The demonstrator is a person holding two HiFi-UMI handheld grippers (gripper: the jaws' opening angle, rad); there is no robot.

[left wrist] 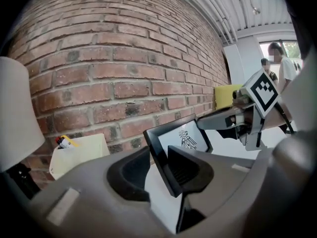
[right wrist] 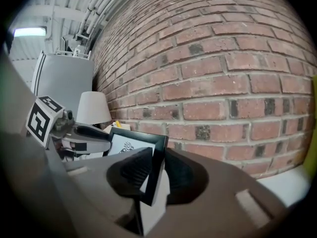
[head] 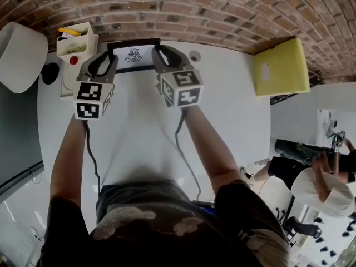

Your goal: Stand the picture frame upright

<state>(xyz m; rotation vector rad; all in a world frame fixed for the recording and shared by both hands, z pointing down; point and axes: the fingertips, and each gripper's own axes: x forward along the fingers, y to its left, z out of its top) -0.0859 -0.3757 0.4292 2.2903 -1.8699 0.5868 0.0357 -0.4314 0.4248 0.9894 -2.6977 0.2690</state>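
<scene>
The picture frame [head: 133,55] is black-edged, with a white sheet bearing a small bird emblem. It stands tilted back at the far side of the white table [head: 233,110], close to the brick wall. My left gripper [head: 110,58] is shut on its left edge, and my right gripper [head: 158,55] is shut on its right edge. In the left gripper view the frame [left wrist: 182,138] runs edge-on between the two dark pads of the left gripper [left wrist: 161,171]. In the right gripper view the frame's corner [right wrist: 133,145] sits between the pads of the right gripper [right wrist: 152,175].
A white lamp shade [head: 19,54] stands at the far left. Beside it is a white organiser box [head: 75,42] with pens. A small round object [head: 194,55] lies right of the frame. A yellow panel [head: 281,67] borders the table's right. A person [head: 325,177] is beyond the table at the right.
</scene>
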